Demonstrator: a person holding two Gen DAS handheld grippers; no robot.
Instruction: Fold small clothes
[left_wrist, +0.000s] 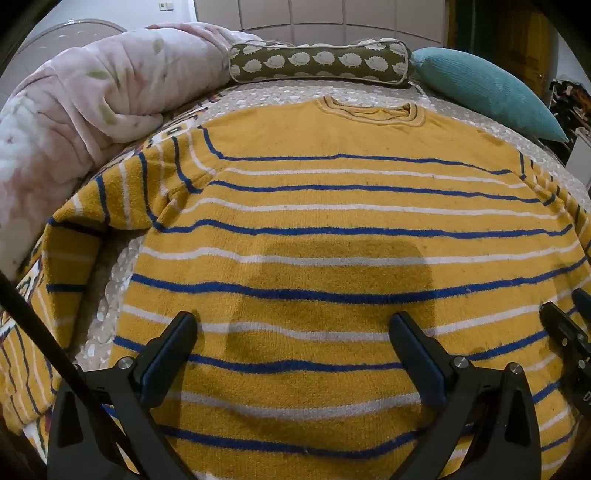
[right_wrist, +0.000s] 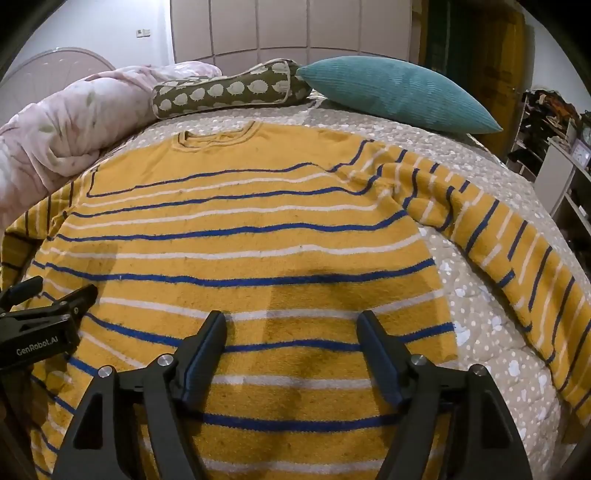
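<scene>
A yellow sweater (left_wrist: 332, 206) (right_wrist: 240, 251) with blue and white stripes lies flat on the bed, collar (left_wrist: 369, 110) at the far end. Its left sleeve (left_wrist: 74, 229) runs off towards the near left, and its right sleeve (right_wrist: 498, 240) stretches out over the bed cover to the right. My left gripper (left_wrist: 293, 319) hovers open over the sweater's lower body, nothing between its fingers. Beside it, my right gripper (right_wrist: 291, 317) is also open above the lower body near the right side seam. Each gripper shows at the edge of the other's view (left_wrist: 569, 328) (right_wrist: 48, 299).
A rolled pink quilt (left_wrist: 81, 110) lies along the far left of the bed. A brown bolster with white animal prints (left_wrist: 317, 61) and a teal pillow (right_wrist: 399, 92) lie beyond the collar. Grey dotted bed cover (right_wrist: 480, 314) shows on the right; shelves (right_wrist: 565, 166) stand past the bed's right edge.
</scene>
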